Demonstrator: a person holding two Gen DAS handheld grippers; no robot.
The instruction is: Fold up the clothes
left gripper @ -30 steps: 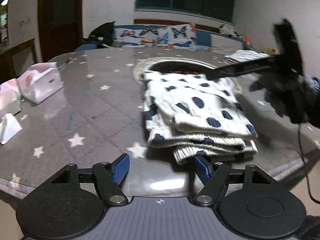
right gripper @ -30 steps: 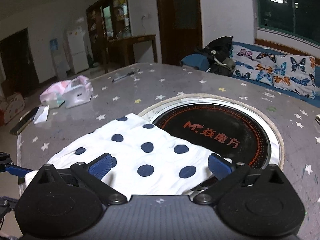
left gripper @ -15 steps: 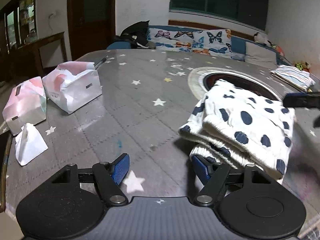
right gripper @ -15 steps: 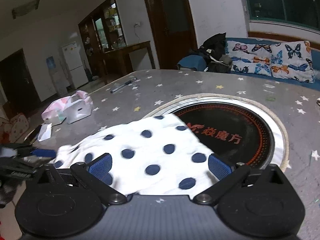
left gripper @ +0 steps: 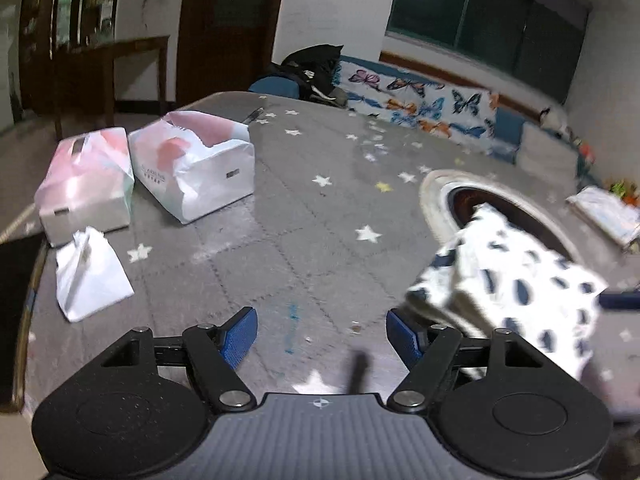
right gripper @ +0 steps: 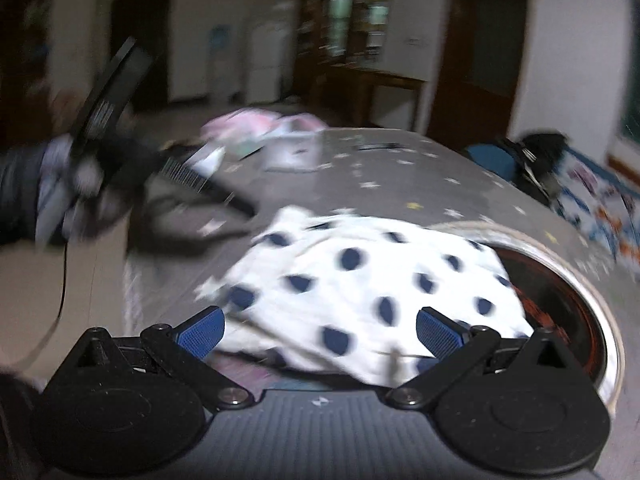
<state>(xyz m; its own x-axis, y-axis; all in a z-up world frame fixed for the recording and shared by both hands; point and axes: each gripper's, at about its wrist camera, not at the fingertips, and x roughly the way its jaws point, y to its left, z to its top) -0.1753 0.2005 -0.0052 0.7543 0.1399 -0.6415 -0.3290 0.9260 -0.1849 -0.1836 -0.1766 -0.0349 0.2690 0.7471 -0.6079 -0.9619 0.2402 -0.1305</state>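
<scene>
A folded white garment with dark blue dots (left gripper: 516, 284) (right gripper: 372, 280) lies on the grey star-patterned table (left gripper: 304, 216), partly over the round inset burner (left gripper: 508, 208). My left gripper (left gripper: 322, 334) is open over bare table, with the garment just beyond its right finger. My right gripper (right gripper: 318, 330) is open, its blue pads on either side of the garment's near edge without pressing it. The left gripper, held by a gloved hand (right gripper: 60, 196), appears blurred at the left of the right wrist view.
Two pink-and-white tissue packs (left gripper: 196, 172) and a small white bag (left gripper: 90, 276) sit at the table's left. A folded striped cloth (left gripper: 608, 216) lies at the far right. A butterfly-print sofa (left gripper: 420, 104) stands behind the table. The table edge runs close below both grippers.
Both views have swung: the left gripper moved left away from the garment, which now sits at its right. The right gripper rolled and shifted, its view now blurred, garment still in front.
</scene>
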